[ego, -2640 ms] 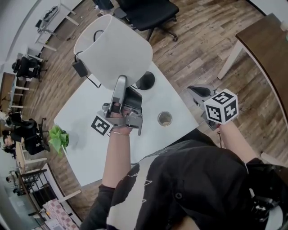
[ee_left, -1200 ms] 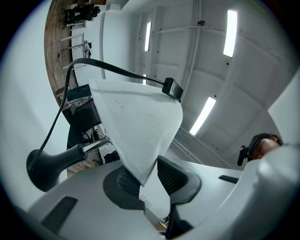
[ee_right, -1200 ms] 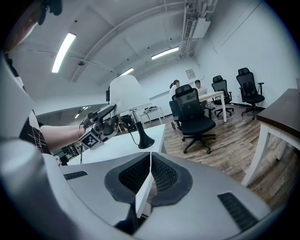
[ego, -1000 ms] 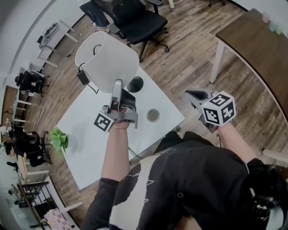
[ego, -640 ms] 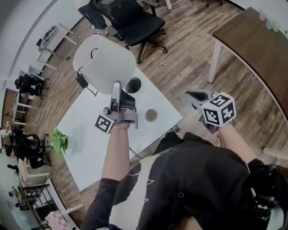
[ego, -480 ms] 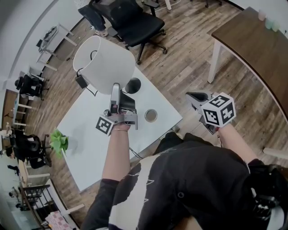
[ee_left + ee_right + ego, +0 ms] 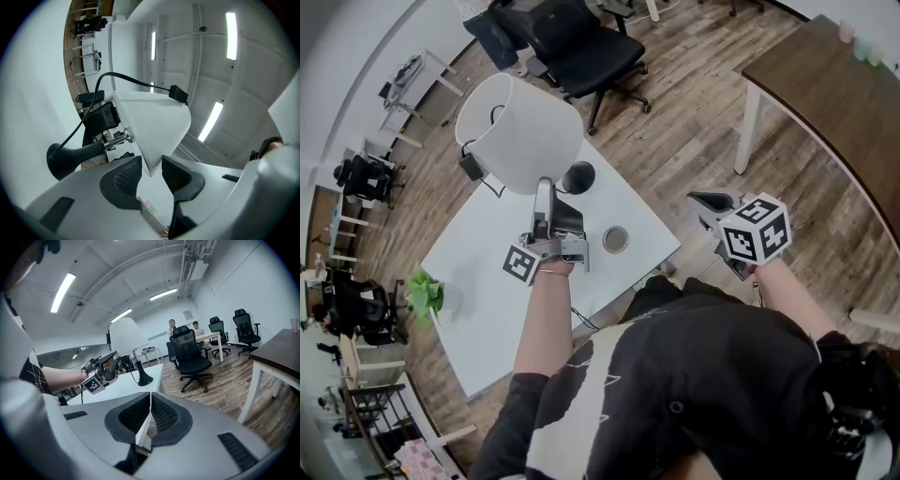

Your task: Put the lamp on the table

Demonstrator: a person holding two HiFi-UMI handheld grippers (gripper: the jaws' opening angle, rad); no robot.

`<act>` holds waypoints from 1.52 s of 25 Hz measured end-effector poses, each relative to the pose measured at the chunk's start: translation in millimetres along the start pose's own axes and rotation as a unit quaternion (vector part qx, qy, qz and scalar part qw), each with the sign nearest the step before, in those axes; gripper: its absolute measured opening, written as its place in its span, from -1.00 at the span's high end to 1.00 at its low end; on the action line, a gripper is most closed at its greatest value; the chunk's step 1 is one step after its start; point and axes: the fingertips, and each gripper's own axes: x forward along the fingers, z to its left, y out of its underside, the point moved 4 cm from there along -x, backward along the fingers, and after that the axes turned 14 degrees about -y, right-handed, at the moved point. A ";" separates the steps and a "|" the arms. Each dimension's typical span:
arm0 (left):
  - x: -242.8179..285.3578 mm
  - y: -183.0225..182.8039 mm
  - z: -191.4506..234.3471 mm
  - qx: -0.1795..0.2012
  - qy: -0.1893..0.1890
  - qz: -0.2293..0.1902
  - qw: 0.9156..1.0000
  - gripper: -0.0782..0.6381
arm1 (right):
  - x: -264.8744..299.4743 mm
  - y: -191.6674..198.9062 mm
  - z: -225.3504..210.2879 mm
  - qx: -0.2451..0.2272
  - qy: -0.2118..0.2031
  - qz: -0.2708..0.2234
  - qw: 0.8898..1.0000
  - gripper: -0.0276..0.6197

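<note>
Your left gripper is letting go: its jaws are opening, and the lower rim of the lamp's white shade sits between the pads with a gap showing on either side, so nothing is pinched there. The lamp stands on the white table, toward its far right corner. Its black base rests on the tabletop and the shade leans out over the far edge. A black cord runs from the shade, and a black power adapter hangs at the shade's left side.

Your right gripper is clenched with nothing in it. In the right gripper view the two pads meet along a thin line. You hold it well to the right of the table, out over the wooden floor.

On the table, a small round cup sits just right of your left gripper, near the right edge. A green plant stands at the table's left side, well apart from the lamp. A black office chair is on the floor beyond the lamp, and a brown wooden table is at the far right.
</note>
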 end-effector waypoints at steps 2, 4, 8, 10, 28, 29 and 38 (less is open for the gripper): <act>-1.6 0.3 0.9 0.005 -0.009 -0.001 1.000 0.39 | -1.4 -0.1 0.6 0.001 0.001 -0.001 1.000 0.84; -4.2 0.0 1.3 0.017 -0.019 -0.005 1.000 0.39 | -3.5 -0.4 2.0 0.001 0.001 -0.003 1.000 0.84; -9.4 1.6 2.7 0.053 -0.053 -0.005 0.997 0.41 | -7.1 4.8 3.3 0.003 0.001 -0.005 1.000 0.84; -9.7 3.3 3.2 0.064 -0.074 0.003 0.995 0.45 | -6.6 6.3 2.9 0.006 0.000 -0.005 1.000 0.84; -80.4 27.3 1.9 0.056 -0.115 0.026 0.991 0.73 | 1.7 10.9 39.5 0.002 -0.013 -0.003 1.000 0.84; -85.0 29.0 -0.9 0.056 -0.111 0.029 0.992 0.73 | 4.0 11.2 42.0 0.004 -0.013 -0.005 1.000 0.84; -144.7 8.1 -9.5 0.076 -0.111 0.045 0.990 0.74 | 50.2 12.5 98.8 -0.001 -0.019 0.001 1.000 0.84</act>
